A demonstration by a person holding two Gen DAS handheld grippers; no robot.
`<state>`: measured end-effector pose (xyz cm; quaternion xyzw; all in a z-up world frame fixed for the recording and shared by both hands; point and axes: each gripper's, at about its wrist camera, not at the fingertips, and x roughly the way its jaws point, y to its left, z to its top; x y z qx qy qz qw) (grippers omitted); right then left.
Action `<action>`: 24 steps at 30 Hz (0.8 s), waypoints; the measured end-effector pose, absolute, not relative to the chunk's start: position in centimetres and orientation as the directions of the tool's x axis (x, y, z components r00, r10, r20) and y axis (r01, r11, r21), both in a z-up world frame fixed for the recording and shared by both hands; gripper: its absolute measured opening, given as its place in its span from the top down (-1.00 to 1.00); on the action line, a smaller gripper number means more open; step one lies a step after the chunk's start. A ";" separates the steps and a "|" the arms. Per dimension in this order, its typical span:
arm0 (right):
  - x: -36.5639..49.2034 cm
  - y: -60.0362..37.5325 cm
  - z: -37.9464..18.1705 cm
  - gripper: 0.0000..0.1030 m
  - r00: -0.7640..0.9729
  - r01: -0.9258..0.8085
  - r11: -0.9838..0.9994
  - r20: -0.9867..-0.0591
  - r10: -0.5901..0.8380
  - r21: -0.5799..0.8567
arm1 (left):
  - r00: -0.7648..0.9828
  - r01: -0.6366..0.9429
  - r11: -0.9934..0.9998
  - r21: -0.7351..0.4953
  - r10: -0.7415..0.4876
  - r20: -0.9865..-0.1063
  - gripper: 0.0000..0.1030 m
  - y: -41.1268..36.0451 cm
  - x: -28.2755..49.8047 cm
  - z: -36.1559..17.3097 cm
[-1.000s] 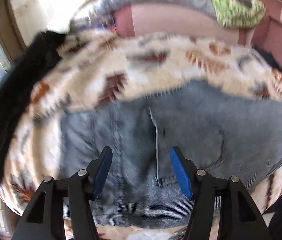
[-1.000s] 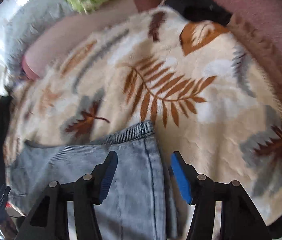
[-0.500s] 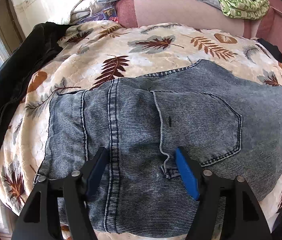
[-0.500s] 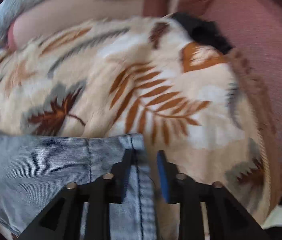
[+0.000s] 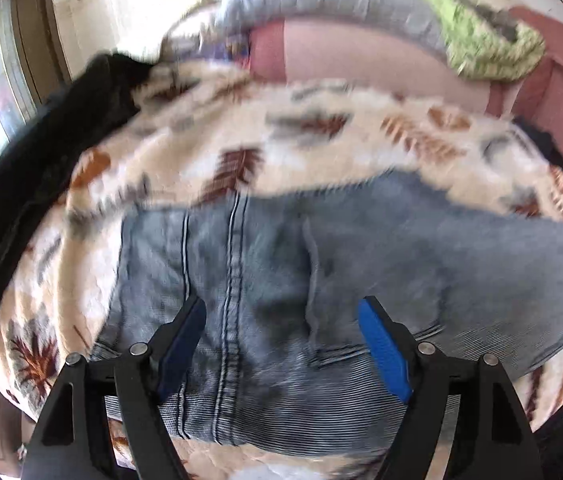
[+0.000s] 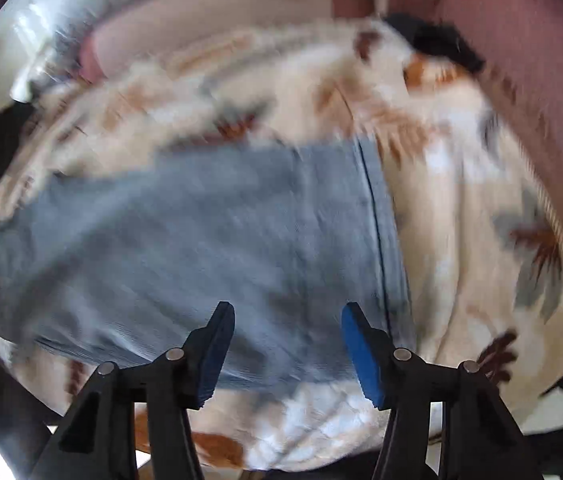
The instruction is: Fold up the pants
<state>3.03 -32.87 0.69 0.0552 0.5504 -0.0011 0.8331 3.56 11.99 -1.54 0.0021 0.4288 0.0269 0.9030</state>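
Observation:
Blue denim pants [image 5: 321, 264] lie folded flat on a cream blanket with brown leaf prints [image 5: 281, 148]. They also show in the right wrist view [image 6: 201, 232], with a stitched edge on their right side. My left gripper [image 5: 281, 320] is open and empty, hovering above the seam and pocket area of the pants. My right gripper [image 6: 287, 332] is open and empty above the near right part of the pants. Both views are blurred by motion.
A black garment [image 5: 41, 152] lies along the blanket's left edge. A pink cushion [image 5: 361, 56], grey bedding [image 5: 321, 0] and a green cloth [image 5: 489, 48] lie behind. A dark item [image 6: 437, 44] sits at the far right by the pink sofa side [image 6: 521, 40].
My right gripper opened, letting go of the pants' edge, and pulled back above the pants. My left gripper stayed open and shifted a little above them.

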 end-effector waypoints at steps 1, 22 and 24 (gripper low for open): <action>3.4 -32.0 1.6 -0.16 0.411 0.037 0.994 -0.909 0.077 0.101 | 0.642 -0.038 0.999 0.023 0.042 -0.766 -0.54 11.7 3.5 -1.3; 24.6 -2.9 -5.3 0.00 0.128 -0.459 0.865 -0.948 0.292 0.204 | 0.579 -0.135 0.990 0.037 0.109 -0.808 -0.60 12.1 7.0 -6.3; 24.3 -2.2 -5.9 0.84 0.120 -0.489 0.851 -0.952 0.283 0.192 | 0.582 -0.136 0.990 0.022 0.098 -0.807 -0.60 12.2 7.0 -6.4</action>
